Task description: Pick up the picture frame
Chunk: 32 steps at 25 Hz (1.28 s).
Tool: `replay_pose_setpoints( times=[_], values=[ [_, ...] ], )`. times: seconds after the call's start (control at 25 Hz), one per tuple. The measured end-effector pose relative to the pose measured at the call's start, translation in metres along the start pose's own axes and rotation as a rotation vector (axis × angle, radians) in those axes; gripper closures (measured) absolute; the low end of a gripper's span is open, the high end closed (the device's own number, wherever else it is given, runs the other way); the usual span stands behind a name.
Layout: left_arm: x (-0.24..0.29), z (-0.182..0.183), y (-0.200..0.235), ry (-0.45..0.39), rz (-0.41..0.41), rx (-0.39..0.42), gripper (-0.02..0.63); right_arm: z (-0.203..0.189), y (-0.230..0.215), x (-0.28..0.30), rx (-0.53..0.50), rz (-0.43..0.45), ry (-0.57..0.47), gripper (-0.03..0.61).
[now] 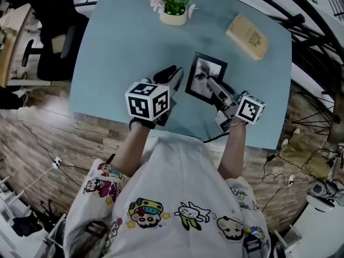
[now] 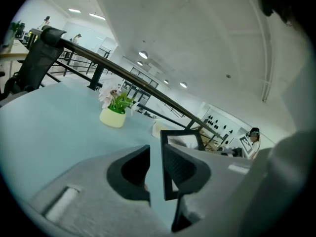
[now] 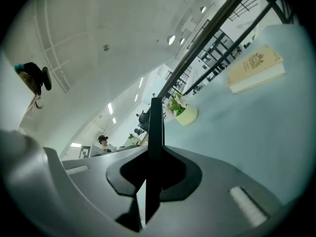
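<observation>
My right gripper (image 3: 149, 158) pinches the picture frame (image 3: 155, 125) by its thin edge. My left gripper (image 2: 157, 168) stands open around the opposite edge. Clamped on one side only, the frame could pivot and slip.

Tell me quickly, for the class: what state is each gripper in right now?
Left gripper: open, the picture frame edge in the gap, not clamped.
Right gripper: closed on the picture frame's edge.
</observation>
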<state>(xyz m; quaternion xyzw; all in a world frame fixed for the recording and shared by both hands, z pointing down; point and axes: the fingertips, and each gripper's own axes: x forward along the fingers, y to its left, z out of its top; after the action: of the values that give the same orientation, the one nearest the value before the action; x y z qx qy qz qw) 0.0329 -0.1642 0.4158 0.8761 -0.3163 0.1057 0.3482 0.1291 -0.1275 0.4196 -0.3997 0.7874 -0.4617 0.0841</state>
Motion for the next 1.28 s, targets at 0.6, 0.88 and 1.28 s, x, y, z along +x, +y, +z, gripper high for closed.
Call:
replay_pose_setpoints(
  times=[0.6,0.88,1.28],
  values=[
    [-0.046,0.042,-0.033,-0.102,-0.009,0.225,0.537,0.039,0.068,-0.038,-0.394,-0.18,-0.126,0.526],
    [-0.053,0.042,-0.037,-0.112,0.034,0.338,0.569,0.046,0.071,-0.055,-0.574,-0.314,-0.169,0.526],
    [-0.058,0.034,-0.03,-0.104,0.073,0.376,0.614,0.044,0.07,-0.067,-0.717,-0.443,-0.21,0.527]
  ],
)
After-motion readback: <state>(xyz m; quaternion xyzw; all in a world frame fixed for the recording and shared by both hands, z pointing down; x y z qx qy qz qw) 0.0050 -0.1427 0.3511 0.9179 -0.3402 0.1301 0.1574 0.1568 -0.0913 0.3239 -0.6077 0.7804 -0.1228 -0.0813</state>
